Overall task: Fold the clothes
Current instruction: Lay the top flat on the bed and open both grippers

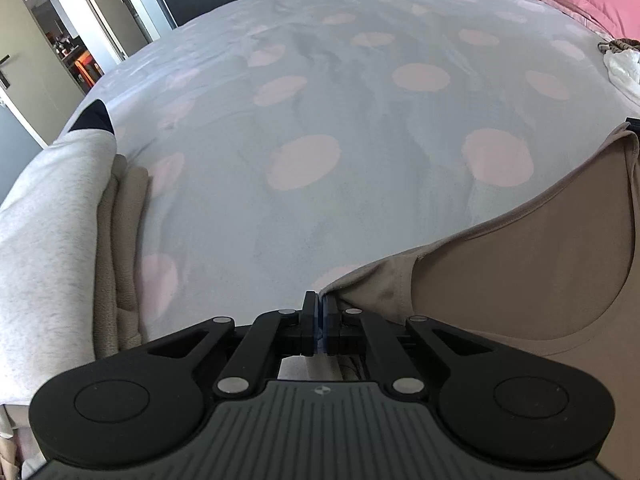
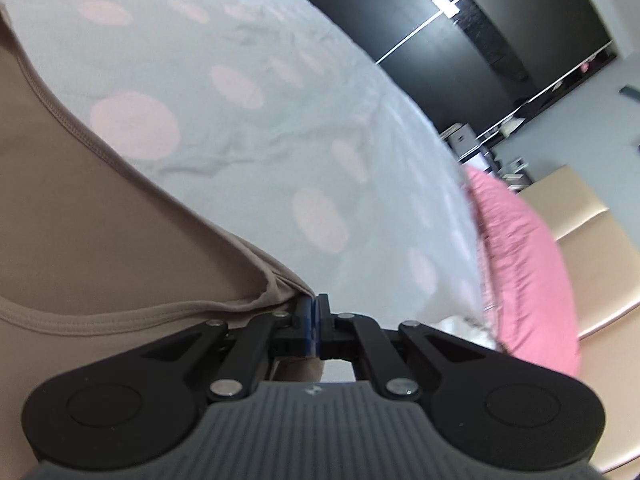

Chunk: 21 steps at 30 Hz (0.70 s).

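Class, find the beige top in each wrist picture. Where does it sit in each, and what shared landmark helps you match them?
Left wrist view: beige top, lower right, reaching the left tool.
Right wrist view: beige top, left side, reaching the right tool.
Shared landmark: the grey bedspread with pink dots.

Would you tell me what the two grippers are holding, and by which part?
Both are shut on the beige top: the left gripper and the right gripper each pinch a corner of fabric by its neckline.
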Motion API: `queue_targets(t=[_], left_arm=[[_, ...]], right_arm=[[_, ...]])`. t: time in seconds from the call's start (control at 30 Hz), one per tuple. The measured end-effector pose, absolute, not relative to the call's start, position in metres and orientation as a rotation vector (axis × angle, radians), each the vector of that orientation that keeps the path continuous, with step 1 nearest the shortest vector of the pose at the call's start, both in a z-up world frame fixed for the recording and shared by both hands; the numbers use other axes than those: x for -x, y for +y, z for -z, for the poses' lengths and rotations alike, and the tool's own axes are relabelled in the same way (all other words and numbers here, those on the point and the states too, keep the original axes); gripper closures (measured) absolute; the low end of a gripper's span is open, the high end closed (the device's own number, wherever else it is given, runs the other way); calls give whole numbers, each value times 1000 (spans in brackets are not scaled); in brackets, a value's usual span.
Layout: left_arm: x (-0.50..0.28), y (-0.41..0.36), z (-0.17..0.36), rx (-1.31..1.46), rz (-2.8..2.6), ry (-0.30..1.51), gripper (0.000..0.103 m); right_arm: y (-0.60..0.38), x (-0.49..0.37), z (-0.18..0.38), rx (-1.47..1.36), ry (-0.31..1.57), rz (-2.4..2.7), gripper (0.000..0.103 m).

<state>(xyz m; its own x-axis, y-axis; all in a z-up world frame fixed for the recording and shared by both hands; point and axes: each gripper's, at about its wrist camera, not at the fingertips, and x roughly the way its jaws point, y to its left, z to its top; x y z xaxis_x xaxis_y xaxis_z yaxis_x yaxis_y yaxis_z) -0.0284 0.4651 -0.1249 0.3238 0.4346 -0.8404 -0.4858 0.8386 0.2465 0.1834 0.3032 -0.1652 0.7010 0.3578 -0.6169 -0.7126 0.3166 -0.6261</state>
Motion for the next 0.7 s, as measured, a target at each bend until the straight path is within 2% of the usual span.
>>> queue_targets(t=[0.07, 0.17, 0.2, 0.27, 0.33, 0.37, 0.43, 0.7], left_arm=[[27, 467, 132, 53, -602, 1102, 98], [28, 465, 134, 31, -605, 1106, 93], [30, 464, 132, 23, -607, 1105, 89], [36, 463, 124, 24, -617, 1085, 80], [46, 461, 112, 40, -631, 1050, 65], [53, 458, 105, 46, -638, 1035, 62], [69, 449, 88, 54, -641, 1014, 60], [136, 389, 48, 3, -619, 1046, 59]], right_arm=[[312, -197, 185, 1013, 459, -747, 102], [301, -202, 179, 1000, 505, -767, 101], [299, -202, 176, 999, 508, -771, 100], [291, -198, 161, 987, 514, -776, 94], [282, -196, 144, 956, 523, -776, 80], [275, -195, 134, 934, 531, -779, 79], [255, -189, 109, 884, 558, -791, 74], [154, -156, 46, 819, 647, -817, 73]])
